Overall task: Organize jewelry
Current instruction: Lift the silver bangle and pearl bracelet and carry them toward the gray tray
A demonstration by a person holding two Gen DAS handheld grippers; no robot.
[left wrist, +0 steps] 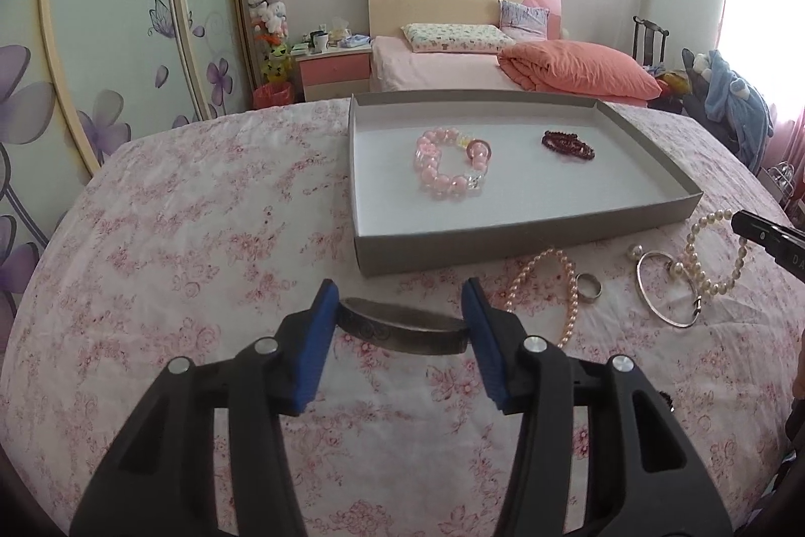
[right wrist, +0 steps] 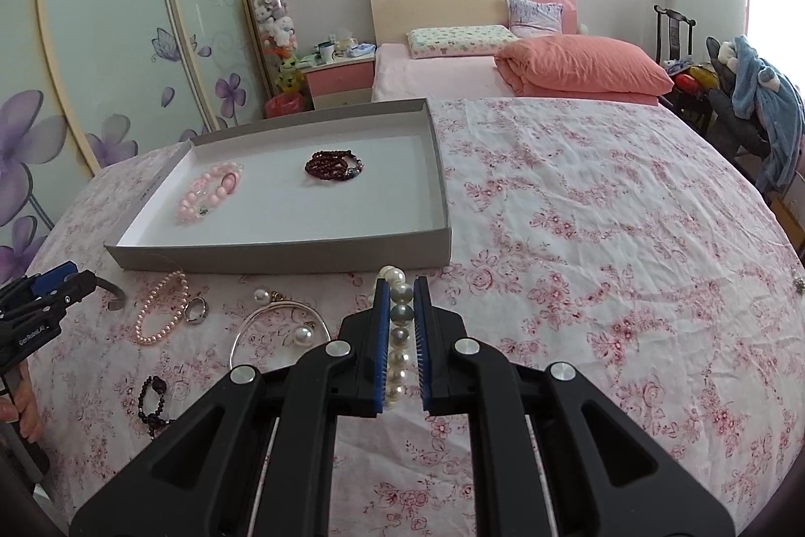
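Floral bedspread (right wrist: 578,210) bears grey tray (right wrist: 282,257), loose jewelry (right wrist: 161,310).

white lettering "genrobot.ai" runs along the black body of the left gripper (right wrist: 48,285), seen from the right wrist view. no other text is legible.
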